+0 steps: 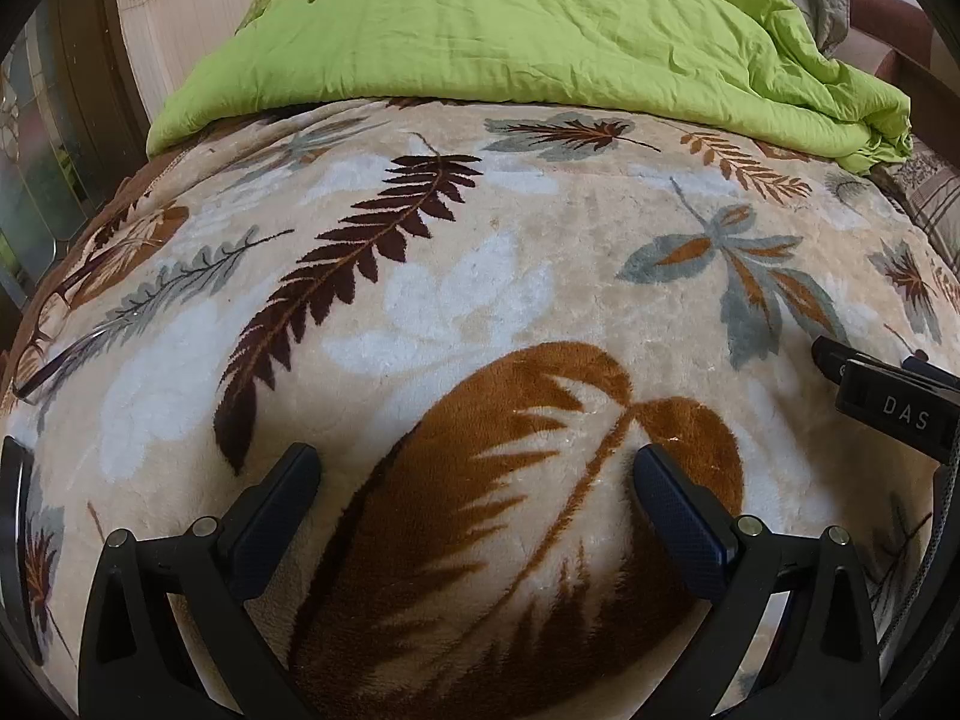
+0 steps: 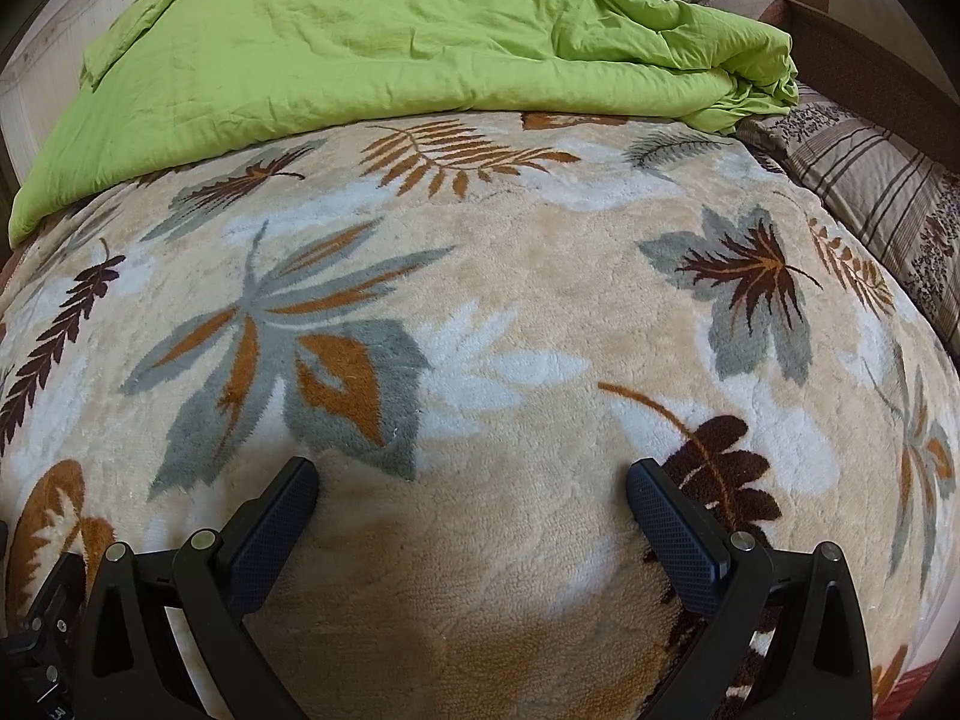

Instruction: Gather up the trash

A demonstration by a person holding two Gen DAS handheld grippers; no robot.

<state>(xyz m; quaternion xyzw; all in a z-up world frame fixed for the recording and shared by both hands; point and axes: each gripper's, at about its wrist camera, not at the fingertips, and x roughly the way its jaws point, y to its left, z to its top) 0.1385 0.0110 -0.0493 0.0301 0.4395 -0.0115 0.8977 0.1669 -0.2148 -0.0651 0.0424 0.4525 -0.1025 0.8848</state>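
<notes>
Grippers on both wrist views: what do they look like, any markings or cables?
Both look alike. The left gripper and right gripper have glossy black plastic arms with round silver pins, and fingers faced with dark blue, fine-textured pads. In the left wrist view, the right gripper's black body bears white letters "DAS", with a braided black cable beneath it.

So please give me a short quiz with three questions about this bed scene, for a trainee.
1. True or false: the left tongs are shut on a piece of trash.
2. Which lies at the far end of the leaf-pattern blanket? A) a green duvet B) a red towel C) a black bag
3. Fill in: at the blanket's left edge in the left wrist view lies a pair of ____.

Key:
1. False; both the left and the right tongs are open and empty.
2. A, the green duvet.
3. Eyeglasses.
</notes>
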